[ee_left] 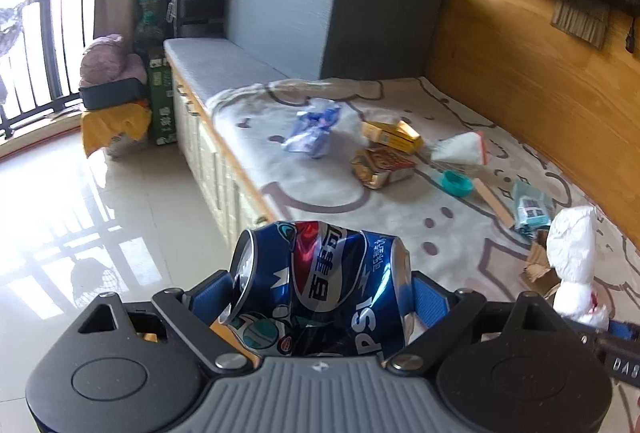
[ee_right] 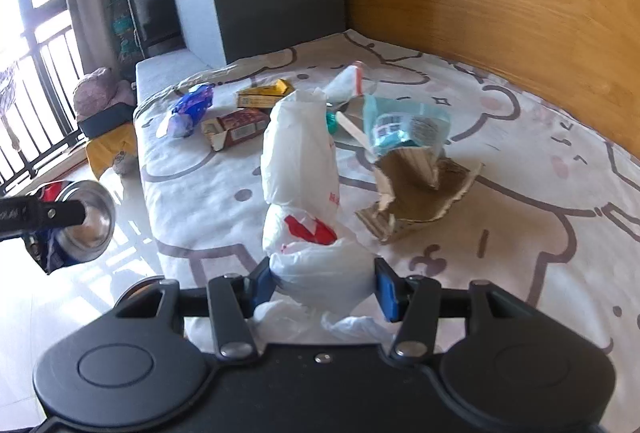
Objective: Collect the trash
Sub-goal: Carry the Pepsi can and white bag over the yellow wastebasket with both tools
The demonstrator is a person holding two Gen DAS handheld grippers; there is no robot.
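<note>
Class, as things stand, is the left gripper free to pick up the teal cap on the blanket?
Probably not: the left gripper's tongs are clamped on the crushed Pepsi can, so nothing else fits. The teal cap itself lies uncovered.

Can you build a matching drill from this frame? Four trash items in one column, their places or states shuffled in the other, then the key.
Column 1
1. crushed blue soda can
2. white plastic bag bundle
3. torn brown cardboard piece
4. crumpled blue foil wrapper

Column 2
A. lying on the bedspread beside the yellow carton
B. clamped in the left gripper
C. flat on the bedspread under the teal packet
D. clamped in the right gripper

Pairs: 1-B, 2-D, 3-C, 4-A
</note>
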